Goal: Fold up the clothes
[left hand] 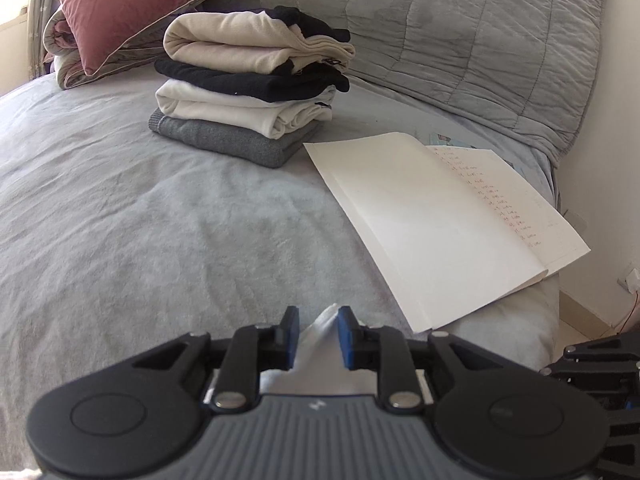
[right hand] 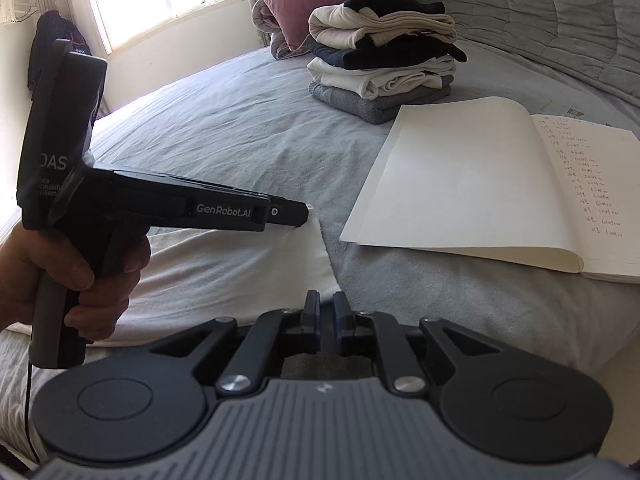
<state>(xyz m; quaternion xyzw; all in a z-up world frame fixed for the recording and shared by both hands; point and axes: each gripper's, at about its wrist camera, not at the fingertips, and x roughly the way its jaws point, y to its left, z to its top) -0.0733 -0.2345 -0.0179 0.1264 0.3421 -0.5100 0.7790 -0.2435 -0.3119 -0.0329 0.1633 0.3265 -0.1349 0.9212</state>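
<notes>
My left gripper (left hand: 318,334) has its blue pads (left hand: 347,338) a little apart, with a peak of white cloth (left hand: 320,330) rising between them; the pads sit close to the fabric on both sides, but I cannot tell whether they are actually pinching it. From the right wrist view, the same gripper reaches in from the left, held in my left hand (right hand: 86,268), and its tip meets the far corner of the white garment (right hand: 240,276), which lies flat on the grey bedsheet (right hand: 248,128) close to the near edge of the bed.

My right gripper (right hand: 326,322) hovers just past the near edge of that white garment, its fingers almost together with only a narrow slit between the pads and nothing in the gap.

Further back on the bed stands a pile of folded clothes (left hand: 256,80): grey at the bottom, then white, black, and cream on top with a dark piece tucked in. Just beside the pile, toward the right, an open notebook (left hand: 440,220) lies flat, its left page blank and its right page covered in handwritten lines. Behind the pile a pink pillow (left hand: 132,4) leans on a rolled quilt, and a grey quilted cover (left hand: 480,32) rises at the back
</notes>
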